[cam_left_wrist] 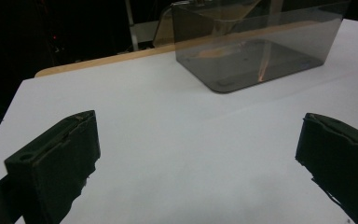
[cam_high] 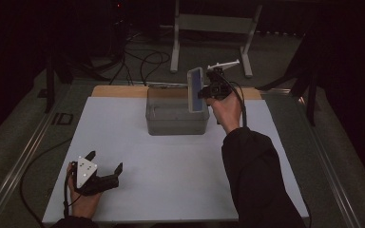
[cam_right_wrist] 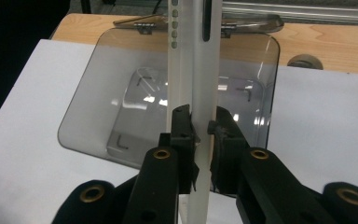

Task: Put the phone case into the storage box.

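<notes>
At the upper middle of the high view, the right hand-held gripper (cam_high: 208, 90) pinches a thin white plastic panel with a bluish face (cam_high: 196, 89) on edge, just above the right end of the clear smoky plastic bin (cam_high: 171, 122). Gripped only near one edge, the panel could pivot or slip and catch the bin's rim rather than drop inside. The left hand-held gripper (cam_high: 105, 163) rests spread and empty on the white worktop (cam_high: 180, 166) at lower left.

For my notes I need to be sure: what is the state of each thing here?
clear plastic bin: upright on the table, lid open, nothing visible inside.
flat white-and-blue panel: held on edge above the bin.
right gripper: jaws shut on the panel.
left gripper: jaws open, holding nothing, low over the white table.
</notes>
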The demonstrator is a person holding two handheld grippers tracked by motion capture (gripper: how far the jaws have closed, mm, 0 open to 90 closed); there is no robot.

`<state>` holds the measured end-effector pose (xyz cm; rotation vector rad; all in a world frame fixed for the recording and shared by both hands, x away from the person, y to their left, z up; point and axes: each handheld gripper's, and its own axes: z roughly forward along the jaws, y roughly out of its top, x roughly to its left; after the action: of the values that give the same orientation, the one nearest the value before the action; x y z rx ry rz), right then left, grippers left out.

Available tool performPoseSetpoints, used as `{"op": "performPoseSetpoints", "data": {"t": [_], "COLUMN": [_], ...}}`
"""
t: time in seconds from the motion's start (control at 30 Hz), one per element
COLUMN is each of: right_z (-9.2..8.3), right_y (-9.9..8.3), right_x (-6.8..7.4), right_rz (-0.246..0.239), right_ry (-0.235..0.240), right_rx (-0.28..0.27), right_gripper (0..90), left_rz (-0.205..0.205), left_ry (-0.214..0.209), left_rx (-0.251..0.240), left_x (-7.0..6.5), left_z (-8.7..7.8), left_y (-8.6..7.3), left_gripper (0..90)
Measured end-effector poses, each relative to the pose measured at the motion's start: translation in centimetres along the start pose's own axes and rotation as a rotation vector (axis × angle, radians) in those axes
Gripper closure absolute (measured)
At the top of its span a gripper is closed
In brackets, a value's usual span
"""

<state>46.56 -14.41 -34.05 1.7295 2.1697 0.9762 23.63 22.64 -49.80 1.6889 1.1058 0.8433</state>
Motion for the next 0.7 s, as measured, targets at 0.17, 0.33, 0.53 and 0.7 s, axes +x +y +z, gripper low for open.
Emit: {"op": "performPoseSetpoints", "data": {"t": [0.17, 0.33, 0.53, 0.7], "right_z": [0.2, 0.5, 0.8, 1.3], "right_y": [0.2, 0.3, 0.4, 0.3], "right_x": [-0.2, -0.4, -0.6, -0.8], "right_rz": [0.014, 0.011, 0.018, 0.020], "right_ry": [-0.017, -0.041, -0.057, -0.070], "right_rx": [0.000, -0.001, -0.006, 0.008], "right_gripper": [82.3, 82.4, 82.3, 82.3], "left_rz": [0.004, 0.002, 0.003, 0.004], "left_ry": [-0.002, -0.001, -0.002, -0.002], "left_rx": [0.001, 0.000, 0.000, 0.001], "left_x": [0.0, 0.0, 0.0, 0.0], "left_z": [0.0, 0.0, 0.0, 0.0], "left_y": [0.0, 0.0, 0.0, 0.0], "left_gripper": [0.5, 0.5, 0.5, 0.5]}}
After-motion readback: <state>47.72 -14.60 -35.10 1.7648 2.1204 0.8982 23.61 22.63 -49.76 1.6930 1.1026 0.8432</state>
